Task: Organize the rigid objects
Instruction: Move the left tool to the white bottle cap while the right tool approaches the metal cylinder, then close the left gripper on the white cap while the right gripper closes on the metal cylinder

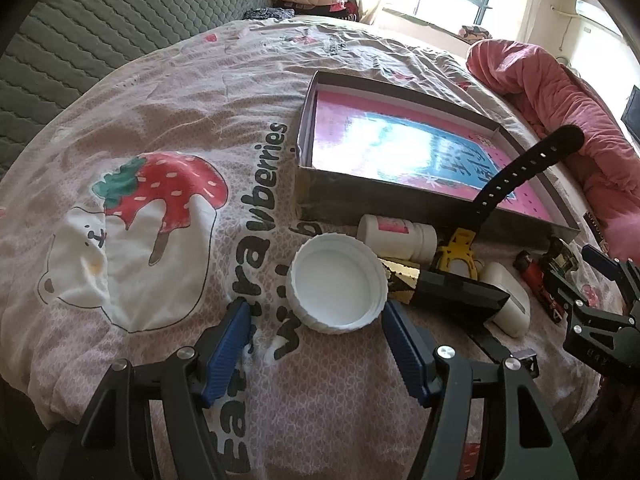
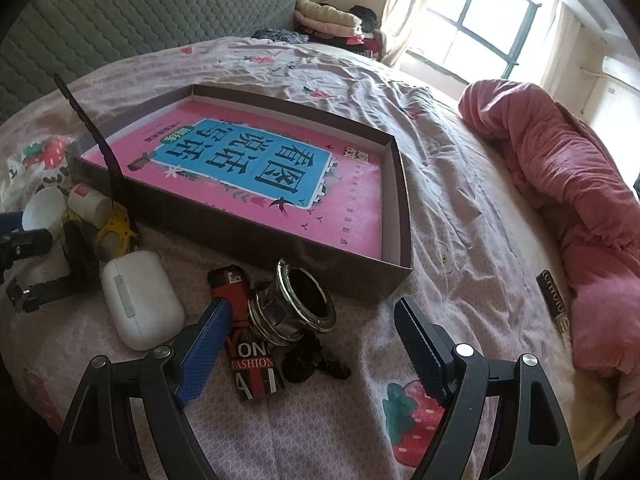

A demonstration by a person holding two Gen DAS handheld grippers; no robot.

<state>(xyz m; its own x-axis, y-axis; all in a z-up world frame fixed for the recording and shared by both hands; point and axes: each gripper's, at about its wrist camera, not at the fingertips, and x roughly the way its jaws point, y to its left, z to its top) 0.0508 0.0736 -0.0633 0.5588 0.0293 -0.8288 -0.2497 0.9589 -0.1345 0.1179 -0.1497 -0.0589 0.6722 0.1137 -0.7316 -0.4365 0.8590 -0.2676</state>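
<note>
left wrist view: left gripper (image 1: pixel 316 328) jaws released, straddling the white lid (image 1: pixel 337 283) on the bed, likely lined up to grasp. right gripper (image 2: pixel 312 336) jaws released over the lighter (image 2: pixel 250 340). box (image 2: pixel 256 236) beside both.

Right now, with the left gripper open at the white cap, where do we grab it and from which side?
Grip the white cap across its ribbed side wall, coming straight down from above and slightly nearer the camera. It lies open side up on the bedsheet, so the rim is exposed. The left gripper is open with its pads wide enough to straddle it. Watch the far right edge: the gold-and-black box lies close beside it.
</note>
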